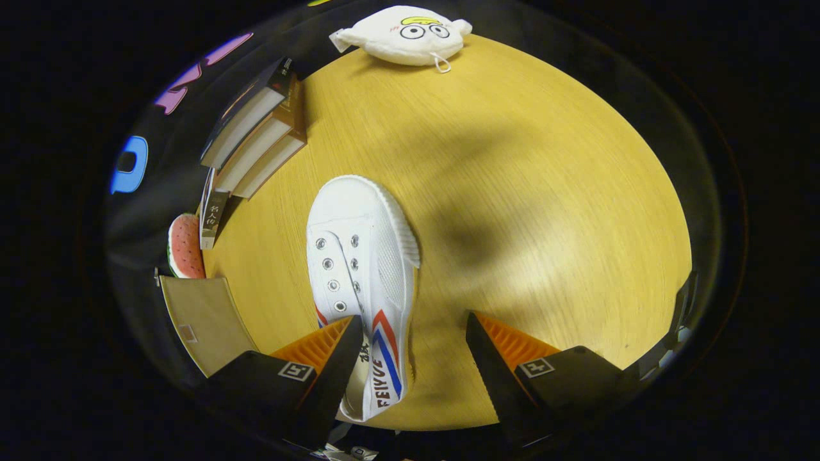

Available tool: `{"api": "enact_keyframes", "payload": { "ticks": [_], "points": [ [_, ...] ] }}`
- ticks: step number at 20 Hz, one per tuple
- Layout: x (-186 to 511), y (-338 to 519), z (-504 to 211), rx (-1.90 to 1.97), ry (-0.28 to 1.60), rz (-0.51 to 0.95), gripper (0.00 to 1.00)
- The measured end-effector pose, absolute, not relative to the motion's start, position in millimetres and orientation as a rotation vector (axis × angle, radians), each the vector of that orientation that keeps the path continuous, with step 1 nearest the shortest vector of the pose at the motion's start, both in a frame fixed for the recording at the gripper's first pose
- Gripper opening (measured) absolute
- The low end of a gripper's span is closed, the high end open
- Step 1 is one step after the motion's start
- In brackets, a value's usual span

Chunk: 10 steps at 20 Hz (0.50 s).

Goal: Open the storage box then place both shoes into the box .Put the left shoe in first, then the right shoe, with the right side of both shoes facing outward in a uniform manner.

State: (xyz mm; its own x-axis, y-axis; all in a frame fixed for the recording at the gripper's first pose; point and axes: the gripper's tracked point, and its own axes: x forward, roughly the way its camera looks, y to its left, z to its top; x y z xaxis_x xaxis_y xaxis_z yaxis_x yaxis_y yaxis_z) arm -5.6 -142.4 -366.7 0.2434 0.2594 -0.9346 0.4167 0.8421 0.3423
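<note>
where the worktop [525,192] meets its left edge, the entries run as follows, left to right.

item: watermelon-slice toy [184,246], at the left edge, beside the book spines.
item: flat tan panel [205,320], just below the toy and beside the left finger; whether it belongs to the storage box cannot be told.
item: books [256,137], a leaning row along the back-left edge, well apart from the shoe.
item: white shoe [362,282], canvas, red and blue stripes on the side turned up toward the camera; toe pointing away, heel end lying between the fingers. it rests on the worktop. whether it is the left or right shoe cannot be told.
item: gripper [413,342], fingers spread wide, grasping nothing; the left finger overlaps the shoe's heel-side edge in the view, contact not certain; the right finger stands well clear of it over bare wood.
item: white plush pouch [403,35] with cartoon eyes, at the far edge, beyond the shoe.

handling note (judgement): the step in hand looks like taking hold of the shoe. centre the heel between both fingers first, shifting leftward, then close across the collar so both pads bear evenly; keep the striped side tracked for the outward-facing placement.
</note>
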Motion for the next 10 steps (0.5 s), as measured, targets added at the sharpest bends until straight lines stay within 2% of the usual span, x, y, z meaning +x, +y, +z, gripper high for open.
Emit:
{"api": "enact_keyframes", "payload": {
  "ticks": [2,3,5,8,10],
  "points": [
    [-1.2,-133.5,-366.9,0.622,1.341,-0.065,0.95],
    [0.9,-124.3,-366.3,0.666,1.345,-0.046,0.84],
    [1.6,-125.3,-367.2,0.691,1.366,-0.074,0.5],
    [0.2,-125.3,-367.6,0.688,1.364,-0.05,0.43],
    [0.2,-129.5,-363.2,0.734,1.355,-0.055,0.3]
  ]
}}
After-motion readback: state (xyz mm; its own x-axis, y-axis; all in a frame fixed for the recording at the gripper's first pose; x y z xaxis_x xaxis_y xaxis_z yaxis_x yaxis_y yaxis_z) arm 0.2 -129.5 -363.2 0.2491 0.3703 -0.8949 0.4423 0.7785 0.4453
